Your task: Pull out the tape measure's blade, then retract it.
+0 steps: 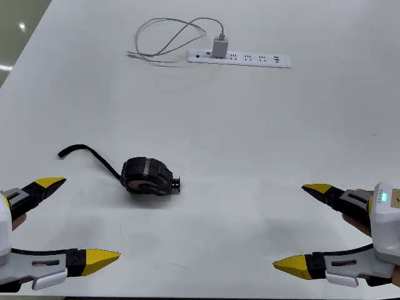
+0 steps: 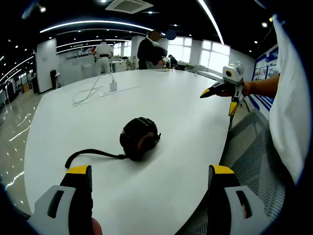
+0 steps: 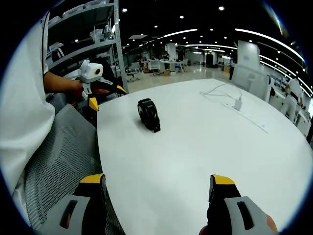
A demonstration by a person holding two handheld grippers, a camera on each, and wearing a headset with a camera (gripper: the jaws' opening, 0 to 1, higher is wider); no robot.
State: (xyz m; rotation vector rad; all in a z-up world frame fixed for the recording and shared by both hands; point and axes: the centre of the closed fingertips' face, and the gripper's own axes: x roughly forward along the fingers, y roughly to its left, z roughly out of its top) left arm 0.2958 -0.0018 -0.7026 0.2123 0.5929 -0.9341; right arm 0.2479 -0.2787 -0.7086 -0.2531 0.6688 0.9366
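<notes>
A black tape measure point(image 1: 147, 176) lies on the white table point(image 1: 250, 137), its black wrist strap point(image 1: 87, 153) trailing off to the left and its blade tip point(image 1: 177, 184) at the case mouth on the right. It also sits in the left gripper view as the tape measure point(image 2: 139, 138) and in the right gripper view as the tape measure point(image 3: 148, 113). My left gripper point(image 1: 78, 219) is open at the near left, apart from the case. My right gripper point(image 1: 303, 226) is open at the near right, well away from it. Nothing is between either pair of jaws.
A white power strip point(image 1: 240, 58) with a plugged charger point(image 1: 220, 46) and looped white cable point(image 1: 169, 37) lies at the far side of the table. A grey mesh chair point(image 3: 63, 156) stands at the near table edge. People stand in the background point(image 2: 151, 49).
</notes>
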